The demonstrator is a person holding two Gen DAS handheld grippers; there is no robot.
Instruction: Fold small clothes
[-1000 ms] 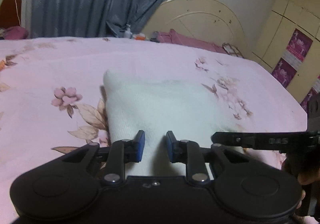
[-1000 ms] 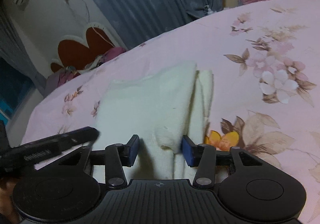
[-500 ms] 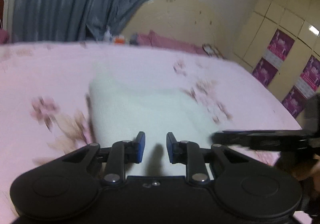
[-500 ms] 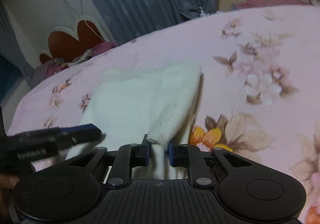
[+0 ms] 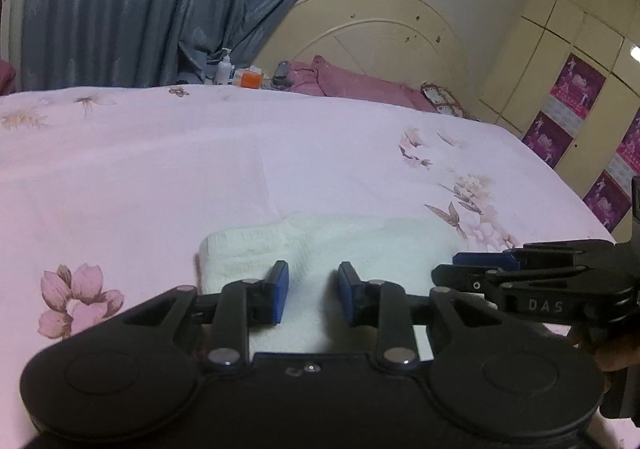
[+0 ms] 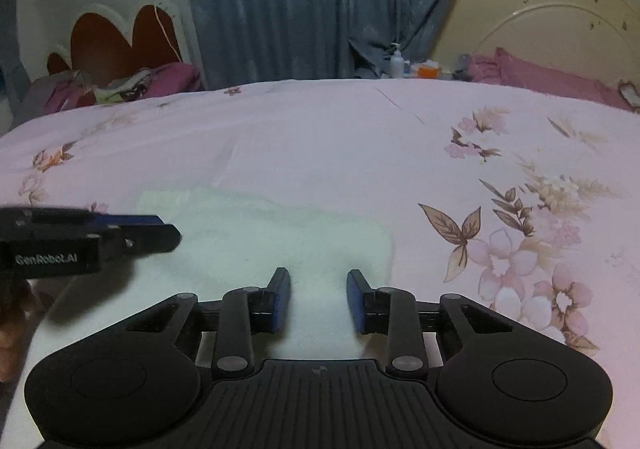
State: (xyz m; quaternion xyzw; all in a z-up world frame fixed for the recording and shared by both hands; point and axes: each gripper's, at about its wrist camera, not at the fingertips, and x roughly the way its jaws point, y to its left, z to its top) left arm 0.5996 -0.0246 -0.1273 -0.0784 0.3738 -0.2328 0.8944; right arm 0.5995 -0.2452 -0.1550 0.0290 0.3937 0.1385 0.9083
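Judging from how things lie now, the main risk is that the fold comes undone: the white garment [image 5: 320, 245] is a soft, fluffy knit, lying folded on the pink flowered bed sheet [image 5: 160, 169], and its rolled edge at the left looks thick enough to spring back if it is brushed. A snag could also be caused by a blue pad dragging across the pile as the tools are drawn away — the cloth would likely be pulled out of square. The left tongs [image 5: 313, 291] are seen parted to a moderate gap, nothing gripped between the pads, poised just over the near edge of the garment; whether they touch it cannot be told. The right tongs [image 6: 318, 299] are likewise parted, a little wider, with nothing held, over the garment's near right part. The two tools sit close beside each other — a knock between them is possible.
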